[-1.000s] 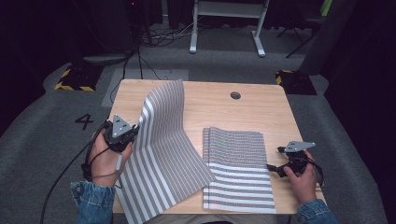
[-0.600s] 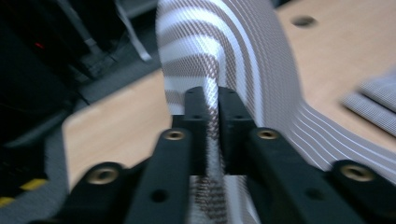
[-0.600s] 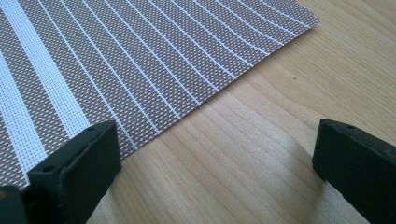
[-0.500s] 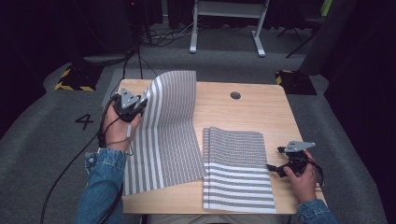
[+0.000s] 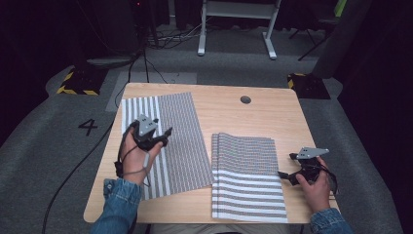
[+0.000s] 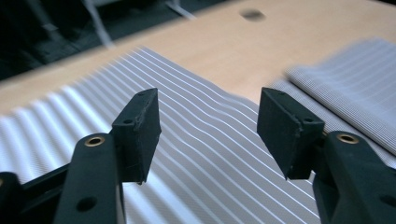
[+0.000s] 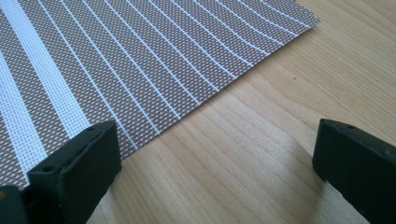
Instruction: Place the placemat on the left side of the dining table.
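Note:
A striped grey-and-white placemat (image 5: 180, 141) lies flat on the left half of the wooden table (image 5: 234, 117). My left gripper (image 5: 165, 136) hovers over its middle, open and holding nothing. In the left gripper view the open jaws of my left gripper (image 6: 210, 135) frame that mat (image 6: 196, 154). A stack of similar striped mats (image 5: 246, 175) lies on the right half of the table. My right gripper (image 5: 287, 166) stands open just off the stack's right edge. In the right gripper view my right gripper (image 7: 215, 158) spans bare wood beside the mat's edge (image 7: 116, 56).
A round cable hole (image 5: 245, 99) sits near the table's far edge. The stack of mats (image 6: 350, 79) lies to the right in the left gripper view. Cables and a white desk frame (image 5: 234, 29) are on the floor beyond; a black cable (image 5: 78, 165) trails left.
The left mat, held up by my left gripper a second ago, was carried away from me and laid flat. The left gripper has let go and opened. The right hand has stayed still.

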